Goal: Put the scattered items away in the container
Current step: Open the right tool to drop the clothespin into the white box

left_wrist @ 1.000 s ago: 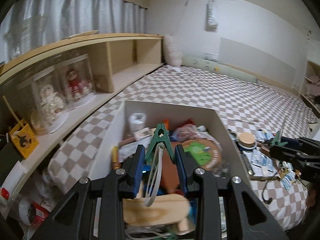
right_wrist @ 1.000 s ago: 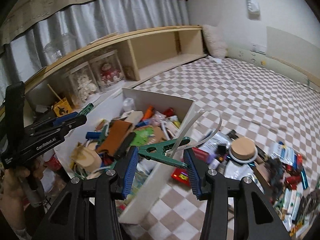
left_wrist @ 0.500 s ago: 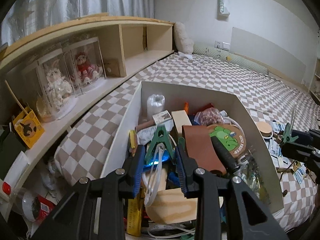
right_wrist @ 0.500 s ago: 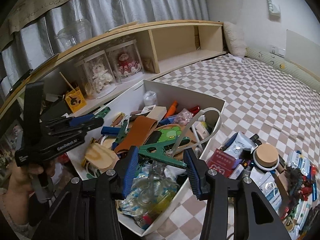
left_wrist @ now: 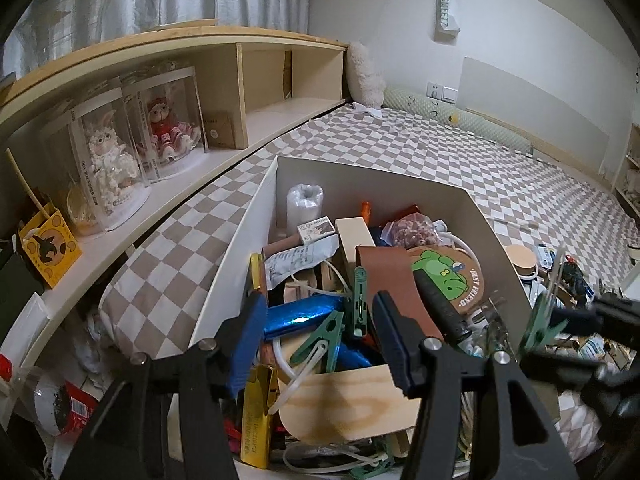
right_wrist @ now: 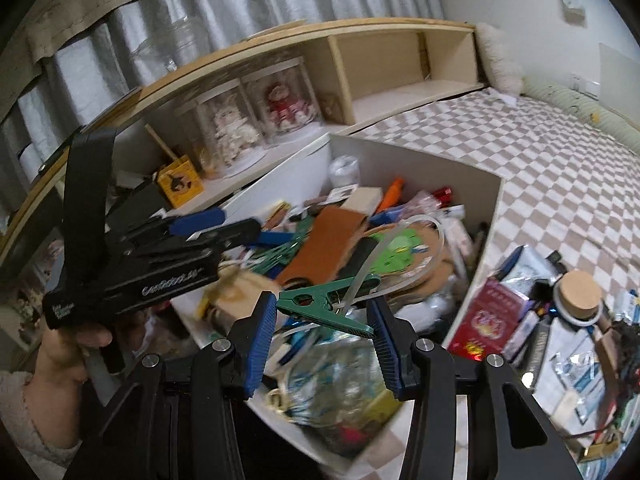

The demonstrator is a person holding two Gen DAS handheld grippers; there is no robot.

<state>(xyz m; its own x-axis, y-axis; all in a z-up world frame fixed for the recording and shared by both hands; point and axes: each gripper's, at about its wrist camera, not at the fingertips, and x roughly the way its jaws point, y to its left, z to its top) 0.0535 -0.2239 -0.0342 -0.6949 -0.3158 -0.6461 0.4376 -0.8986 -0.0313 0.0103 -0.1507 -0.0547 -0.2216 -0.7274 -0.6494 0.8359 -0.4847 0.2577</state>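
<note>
A: Green clip [left_wrist: 320, 338], released by the left gripper [left_wrist: 320, 344] as its jaws are opening, is now seen lying loose in the container [left_wrist: 480, 216].

B: A second green clip [right_wrist: 326, 310] is clenched crosswise in the right gripper [right_wrist: 322, 332], carried over the near edge. Farther right, scattered items [right_wrist: 560, 320] are left on the checked bed [right_wrist: 540, 152].

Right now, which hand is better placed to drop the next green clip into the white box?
The right. Its tool holds a green clip above the white box. The left tool is opening, its clip lying loose inside.
</note>
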